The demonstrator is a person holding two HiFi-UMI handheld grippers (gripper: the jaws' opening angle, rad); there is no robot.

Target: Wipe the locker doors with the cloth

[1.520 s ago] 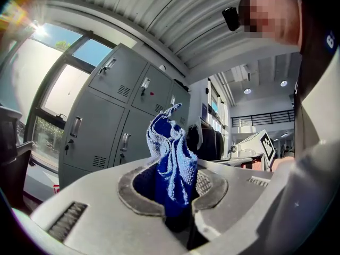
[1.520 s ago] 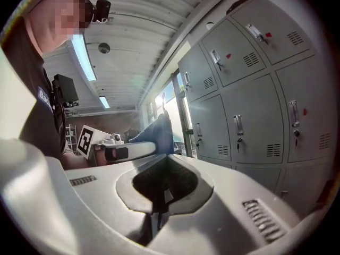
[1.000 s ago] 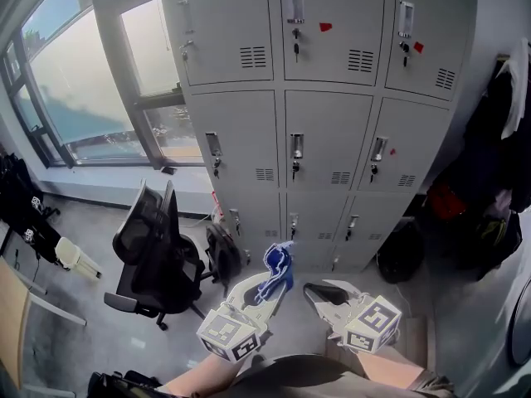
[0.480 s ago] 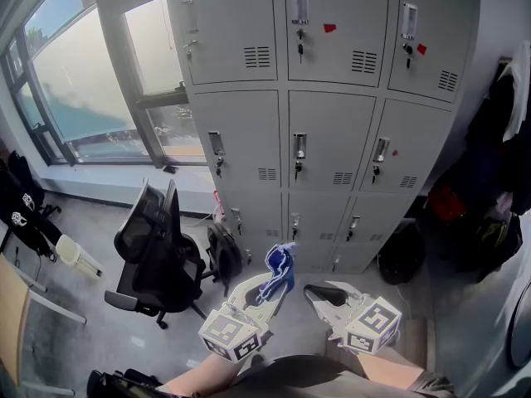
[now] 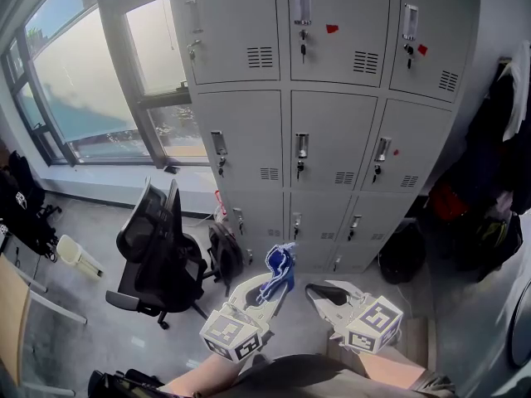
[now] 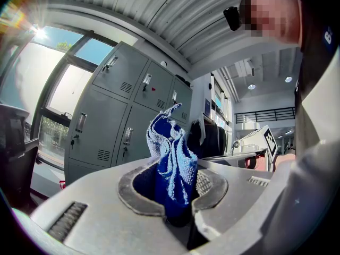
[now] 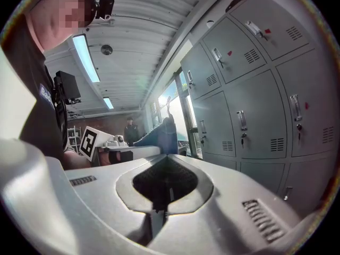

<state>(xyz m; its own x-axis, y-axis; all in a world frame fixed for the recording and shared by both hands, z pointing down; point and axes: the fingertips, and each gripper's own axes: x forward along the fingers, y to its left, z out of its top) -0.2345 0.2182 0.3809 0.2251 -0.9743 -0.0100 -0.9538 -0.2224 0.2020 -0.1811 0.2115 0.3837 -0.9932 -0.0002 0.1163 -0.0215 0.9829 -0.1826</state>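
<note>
Zero wiping done so far, I'd say: the blue cloth [image 5: 280, 265] is pinched in the left gripper [image 5: 272, 287], bunched up and poking out past the clamped jaws, held low and well short of the lockers [image 5: 332, 139]. The right gripper [image 5: 322, 293] has its jaws pressed together on nothing. No door has the cloth on it, so basically the whole job is left.

Jaws clamp blue cloth [image 6: 172, 158] — lockers [image 6: 117, 116] behind
</note>
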